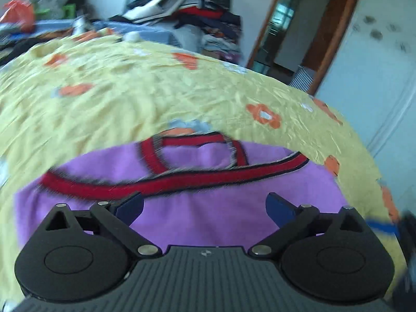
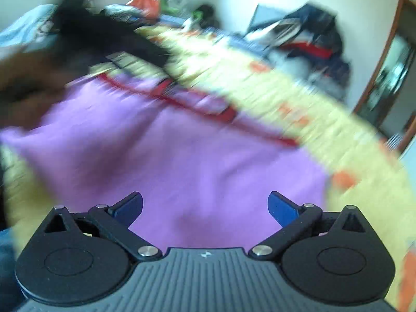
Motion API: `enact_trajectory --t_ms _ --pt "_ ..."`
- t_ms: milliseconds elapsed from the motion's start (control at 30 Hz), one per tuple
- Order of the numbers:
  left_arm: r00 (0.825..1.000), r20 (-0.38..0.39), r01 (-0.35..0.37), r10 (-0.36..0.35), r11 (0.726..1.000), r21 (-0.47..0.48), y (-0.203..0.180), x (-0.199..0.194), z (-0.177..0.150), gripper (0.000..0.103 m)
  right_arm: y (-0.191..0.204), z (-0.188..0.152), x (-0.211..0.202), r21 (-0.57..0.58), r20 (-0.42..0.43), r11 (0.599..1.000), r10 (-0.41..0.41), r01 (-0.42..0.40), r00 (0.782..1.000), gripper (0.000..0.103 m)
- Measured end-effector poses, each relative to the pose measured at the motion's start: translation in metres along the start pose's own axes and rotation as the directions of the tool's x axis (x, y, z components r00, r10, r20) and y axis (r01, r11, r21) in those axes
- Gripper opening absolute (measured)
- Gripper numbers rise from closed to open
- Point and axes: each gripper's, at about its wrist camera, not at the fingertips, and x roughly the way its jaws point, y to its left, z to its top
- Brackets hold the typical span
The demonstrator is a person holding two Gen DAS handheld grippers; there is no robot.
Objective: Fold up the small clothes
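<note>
A small purple garment [image 1: 208, 215] with a red band edged in dark stripes [image 1: 166, 184] lies flat on a yellow flowered bedspread [image 1: 130, 96]. My left gripper [image 1: 205, 209] hovers over its near part, open wide, with nothing between the blue pads [image 1: 280, 209]. In the blurred right wrist view the same purple garment [image 2: 187, 161] fills the middle, its red band [image 2: 208, 109] running across the far side. My right gripper [image 2: 205, 208] is open above the cloth, and its blue pads [image 2: 130, 209] hold nothing.
A heap of dark and red clothes [image 1: 197, 7] is piled beyond the bed. A wooden door frame [image 1: 332, 31] stands at the right. An orange bag [image 1: 20, 13] lies at the far left. A blurred dark shape [image 2: 85, 39] crosses the upper left of the right wrist view.
</note>
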Motion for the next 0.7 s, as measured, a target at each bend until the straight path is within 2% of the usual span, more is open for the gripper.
enact_trajectory --t_ms 67,133,200,233,267,333,400,467,533,633,700 --pt "0.999 -0.035 -0.043 0.042 0.998 -0.048 0.020 -0.003 -0.009 0.099 -0.025 0.020 0.035 0.089 -0.070 0.993 0.079 -0.073 0.994 0.103" --pt "0.991 -0.072 -0.120 0.115 0.991 -0.063 0.039 0.000 -0.021 0.098 -0.042 0.033 0.073 0.141 -0.145 0.989 0.069 -0.048 0.987 0.103" --pt "0.978 -0.110 -0.184 0.175 0.980 -0.078 0.055 0.007 -0.035 0.096 -0.046 0.036 0.096 0.162 -0.182 0.986 0.066 -0.036 0.981 0.103" --pt "0.979 -0.071 -0.195 0.191 0.980 -0.050 0.056 0.003 -0.040 0.100 -0.050 0.036 0.110 0.174 -0.209 0.984 0.084 -0.048 0.974 0.103" --pt "0.970 -0.068 -0.234 0.232 0.972 -0.017 0.057 0.000 -0.045 0.098 -0.057 0.032 0.114 0.191 -0.196 0.979 0.107 -0.069 0.975 0.103" --pt "0.969 -0.026 -0.245 0.246 0.969 0.019 0.059 -0.007 -0.055 0.099 -0.068 0.031 0.125 0.194 -0.169 0.980 0.070 -0.037 0.983 0.103" --pt "0.963 -0.008 -0.269 0.270 0.962 0.051 0.058 -0.008 -0.058 0.101 -0.088 0.026 0.134 0.262 -0.150 0.965 0.065 -0.024 0.987 0.103" --pt "0.963 -0.022 -0.269 0.270 0.963 0.023 0.058 -0.008 -0.053 0.100 -0.086 0.029 0.129 0.247 -0.160 0.969 0.051 -0.010 0.986 0.103" --pt "0.967 -0.040 -0.256 0.254 0.965 -0.060 0.062 -0.022 -0.048 0.098 -0.080 0.031 0.108 0.246 -0.156 0.969 0.020 0.019 0.988 0.103" --pt "0.981 0.006 -0.191 0.192 0.978 -0.084 0.046 -0.055 -0.053 0.099 -0.061 0.017 0.065 0.221 -0.095 0.972 0.101 -0.078 0.990 0.103" --pt "0.991 0.025 -0.133 0.135 0.989 -0.071 0.030 -0.073 -0.066 0.102 -0.044 0.000 0.046 0.204 -0.099 0.976 0.099 -0.077 0.990 0.103"
